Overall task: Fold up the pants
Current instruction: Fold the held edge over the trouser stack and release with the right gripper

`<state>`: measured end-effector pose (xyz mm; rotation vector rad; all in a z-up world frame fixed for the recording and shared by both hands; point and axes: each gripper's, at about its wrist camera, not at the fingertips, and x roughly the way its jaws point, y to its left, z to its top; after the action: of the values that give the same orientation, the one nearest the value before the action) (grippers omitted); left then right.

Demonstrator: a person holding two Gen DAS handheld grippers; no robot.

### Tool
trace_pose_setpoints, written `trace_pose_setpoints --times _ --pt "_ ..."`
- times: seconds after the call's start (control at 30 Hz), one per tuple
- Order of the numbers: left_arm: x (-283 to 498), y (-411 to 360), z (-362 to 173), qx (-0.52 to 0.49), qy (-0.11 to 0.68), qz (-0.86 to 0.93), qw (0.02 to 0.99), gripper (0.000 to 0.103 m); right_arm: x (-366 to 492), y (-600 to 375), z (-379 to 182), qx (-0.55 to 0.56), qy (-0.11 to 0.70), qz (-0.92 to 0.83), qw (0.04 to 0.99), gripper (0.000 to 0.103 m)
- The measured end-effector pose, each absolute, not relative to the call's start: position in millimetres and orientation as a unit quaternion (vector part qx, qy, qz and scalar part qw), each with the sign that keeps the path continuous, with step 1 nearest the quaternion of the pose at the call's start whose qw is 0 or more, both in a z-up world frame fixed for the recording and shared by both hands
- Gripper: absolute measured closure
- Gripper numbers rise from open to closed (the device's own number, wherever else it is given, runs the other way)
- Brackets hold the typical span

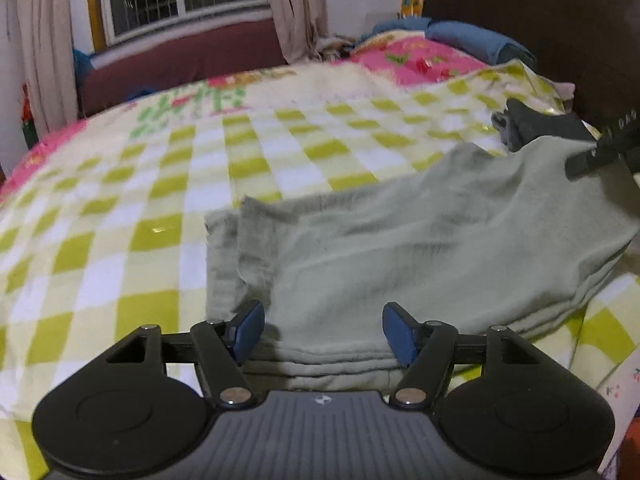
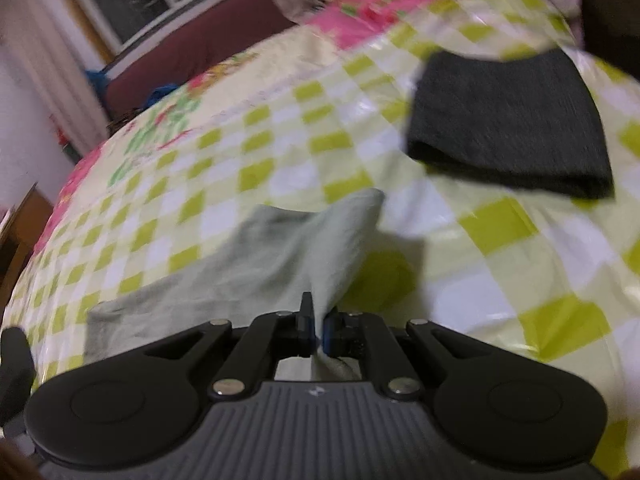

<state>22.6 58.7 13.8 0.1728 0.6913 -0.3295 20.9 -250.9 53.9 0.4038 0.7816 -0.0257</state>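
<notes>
Pale green pants (image 1: 400, 248) lie partly folded on the checked bedspread (image 1: 200, 184). My left gripper (image 1: 324, 332) is open, its blue pads on either side of the pants' near edge, holding nothing. My right gripper (image 2: 318, 328) is shut on a pinched fold of the pants (image 2: 328, 248) and lifts that end off the bed. It shows in the left wrist view (image 1: 600, 152) at the far right, at the raised end of the pants.
A folded dark grey garment (image 2: 508, 124) lies on the bed to the right, beyond the pants. Pink quilt (image 1: 420, 56) and blue pillows (image 1: 480, 40) sit by the dark headboard. A maroon bench (image 1: 180, 64) stands under the window.
</notes>
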Motion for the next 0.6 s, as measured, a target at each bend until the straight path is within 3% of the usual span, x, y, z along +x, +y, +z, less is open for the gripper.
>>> trace_pose_setpoints --times 0.27,0.6 --pt "23.9 84.7 19.1 0.015 0.347 -0.166 0.923 0.024 37.0 -116.7 87.9 0.037 0.350 0.107 0.930 0.099" --pt "20.8 136.9 14.7 -0.099 0.365 -0.160 0.912 0.023 78.6 11.0 39.9 -0.019 0.415 0.190 0.890 0.099"
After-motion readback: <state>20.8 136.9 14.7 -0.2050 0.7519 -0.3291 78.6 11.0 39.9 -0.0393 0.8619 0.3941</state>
